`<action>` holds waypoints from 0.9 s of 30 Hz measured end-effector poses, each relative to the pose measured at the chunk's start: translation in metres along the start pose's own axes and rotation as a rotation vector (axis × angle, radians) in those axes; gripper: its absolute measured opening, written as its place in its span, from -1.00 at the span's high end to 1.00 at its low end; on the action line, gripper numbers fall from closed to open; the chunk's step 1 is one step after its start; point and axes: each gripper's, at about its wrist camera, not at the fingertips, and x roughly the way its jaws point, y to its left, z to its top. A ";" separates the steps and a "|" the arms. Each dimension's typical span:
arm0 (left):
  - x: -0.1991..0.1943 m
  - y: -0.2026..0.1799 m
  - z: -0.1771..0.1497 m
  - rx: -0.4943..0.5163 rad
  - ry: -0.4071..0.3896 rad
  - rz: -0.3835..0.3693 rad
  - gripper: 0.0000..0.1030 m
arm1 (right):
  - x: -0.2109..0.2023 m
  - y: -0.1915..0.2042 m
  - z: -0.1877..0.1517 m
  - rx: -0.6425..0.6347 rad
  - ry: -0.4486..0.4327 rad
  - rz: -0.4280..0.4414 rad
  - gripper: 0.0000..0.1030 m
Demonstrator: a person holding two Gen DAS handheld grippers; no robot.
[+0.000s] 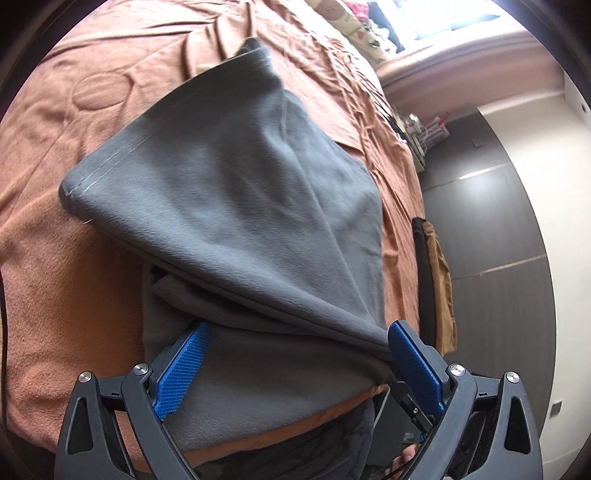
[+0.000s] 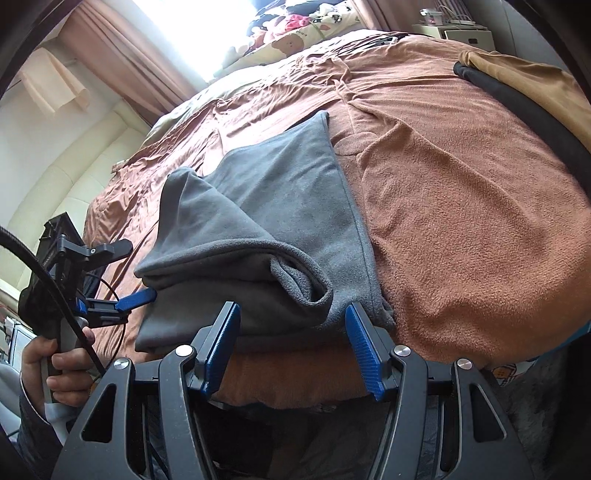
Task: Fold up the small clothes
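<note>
A grey fleece garment [image 1: 229, 206] lies partly folded on the brown blanket [image 1: 74, 302] of a bed. In the left wrist view my left gripper [image 1: 301, 326] stands wide open over its near edge. A raised fold of the cloth runs down to the right blue finger [image 1: 413, 365] and touches it; no pad presses on it. In the right wrist view my right gripper [image 2: 291, 308] is half open, with the garment's [image 2: 295, 192] rolled hem just past its fingertips and nothing clamped. A hand [image 2: 55, 365] holds the left gripper, whose blue finger [image 2: 136, 297] meets the garment's left edge.
Black and tan clothes [image 2: 517, 85] lie stacked on the blanket [image 2: 480, 221] at the bed's right edge. Patterned bedding [image 2: 295, 40] is heaped at the head of the bed below a bright window. A nightstand [image 2: 465, 35] stands beyond. Dark floor [image 1: 498, 258] runs beside the bed.
</note>
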 end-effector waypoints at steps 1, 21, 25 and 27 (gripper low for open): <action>0.001 0.004 0.001 -0.023 0.002 -0.007 -0.90 | 0.000 -0.001 0.000 0.003 0.001 0.000 -0.12; -0.023 -0.003 0.039 -0.012 -0.137 0.080 0.75 | -0.002 -0.012 -0.001 -0.009 -0.021 0.016 0.79; -0.028 -0.039 0.057 0.081 -0.173 0.077 0.76 | -0.003 -0.015 -0.003 -0.004 -0.024 0.029 0.84; -0.028 -0.056 0.065 0.125 -0.183 0.075 0.77 | -0.004 -0.015 -0.004 0.000 -0.025 0.036 0.87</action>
